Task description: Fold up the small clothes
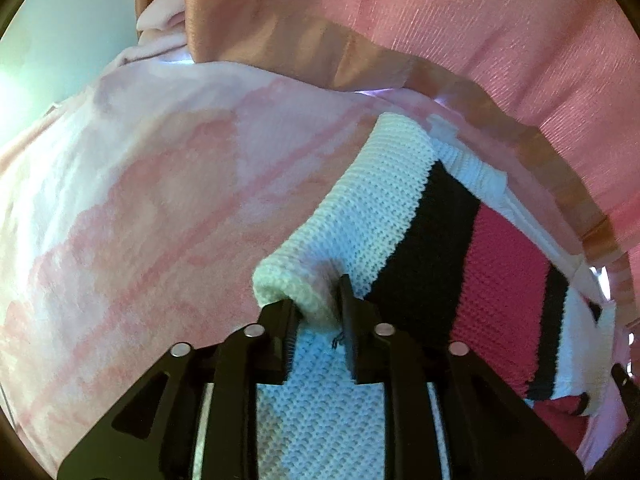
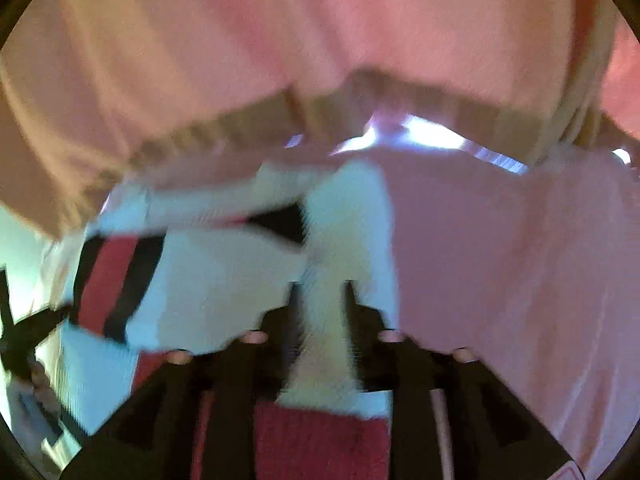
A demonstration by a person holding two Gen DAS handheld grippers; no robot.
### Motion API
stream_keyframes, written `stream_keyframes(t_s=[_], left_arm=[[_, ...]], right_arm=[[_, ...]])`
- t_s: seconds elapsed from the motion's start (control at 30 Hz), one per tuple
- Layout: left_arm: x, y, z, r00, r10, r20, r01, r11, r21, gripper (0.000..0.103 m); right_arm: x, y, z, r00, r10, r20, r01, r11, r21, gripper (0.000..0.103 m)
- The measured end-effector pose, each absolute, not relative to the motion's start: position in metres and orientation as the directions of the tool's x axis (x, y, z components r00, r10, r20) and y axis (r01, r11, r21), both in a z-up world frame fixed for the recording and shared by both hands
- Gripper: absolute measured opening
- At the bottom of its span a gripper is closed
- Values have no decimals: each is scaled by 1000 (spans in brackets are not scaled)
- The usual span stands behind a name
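Your left gripper [image 1: 318,300] pinches a white cuff of the white, black and magenta striped knit garment [image 1: 420,216] at lower centre of the left wrist view, jaws narrowed on the fold. The garment runs toward the right edge, lying over a pale pink patterned fleece blanket [image 1: 140,208]. A pink pleated curtain [image 1: 480,20] fills the top. Your right gripper [image 2: 320,300] grips another white band of the garment in its blurred view, centre frame.
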State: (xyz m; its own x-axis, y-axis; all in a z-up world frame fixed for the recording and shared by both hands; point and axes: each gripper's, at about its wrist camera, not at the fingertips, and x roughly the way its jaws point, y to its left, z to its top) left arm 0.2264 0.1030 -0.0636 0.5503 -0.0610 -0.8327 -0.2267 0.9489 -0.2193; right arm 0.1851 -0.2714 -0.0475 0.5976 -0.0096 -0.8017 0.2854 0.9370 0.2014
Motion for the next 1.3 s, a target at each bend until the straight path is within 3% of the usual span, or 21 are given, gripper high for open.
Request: stream_keyframes(t_s=[0.1,0.17,0.2,0.23,0.3,0.4,0.5,0.57,0.63,0.7,0.77,0.8,0.83,0.97,1.1,1.3], left_arm=[[226,101,-64,552,-60,-832,-215,953,-211,27],[226,97,-65,555,-39,-831,-206,961,-183,27],[226,95,-66,555,-34,-831,-203,963,-175,28],[227,93,-67,555,-28,-832,-201,965,-167,28],[229,92,-68,555,-27,-831,-198,966,-163,30],[230,90,-70,559,-13,-829,-185,973,-140,32],[230,86,-71,564,-2,-826,-173,978,-120,34],[229,86,-70,561,-5,-828,-161,980,-115,34],[226,91,-64,555,-42,-831,-159,975,-155,35],[214,97,-54,556,-86,-827,-149,968,-201,47],[190,107,-40,570,-112,-814,-121,968,-218,59],[177,112,-33,580,-115,-806,-109,970,-217,65],[160,117,-26,589,-120,-799,-92,972,-215,67],[97,130,-22,623,-111,-774,-24,987,-160,90],[36,147,-48,570,-123,-813,-11,987,-157,92],[-29,166,-85,483,-249,-840,-40,952,-305,92]], right_arm=[[199,-298,-54,631,-19,-775,329,912,245,38],[210,-303,-57,659,2,-752,319,905,282,23],[219,-302,-56,664,18,-747,306,905,294,5],[227,-298,-57,671,64,-738,268,908,322,1],[241,-285,-60,663,105,-741,199,930,309,1],[260,-290,-91,548,-16,-836,258,954,151,0],[254,-307,-91,577,25,-816,300,923,241,0],[243,-300,-76,564,-10,-826,326,921,211,0],[215,-286,-49,563,-29,-826,314,932,181,4],[182,-277,-28,569,-16,-822,298,936,188,12],[132,-266,-10,572,-10,-820,288,939,189,27],[114,-263,-7,573,-9,-820,289,938,192,43],[85,-258,-6,561,-7,-828,297,935,194,51],[-8,-236,-25,502,5,-865,324,926,194,59],[-79,-217,-60,447,46,-893,356,907,225,59],[-137,-201,-91,434,129,-892,369,877,307,59]])
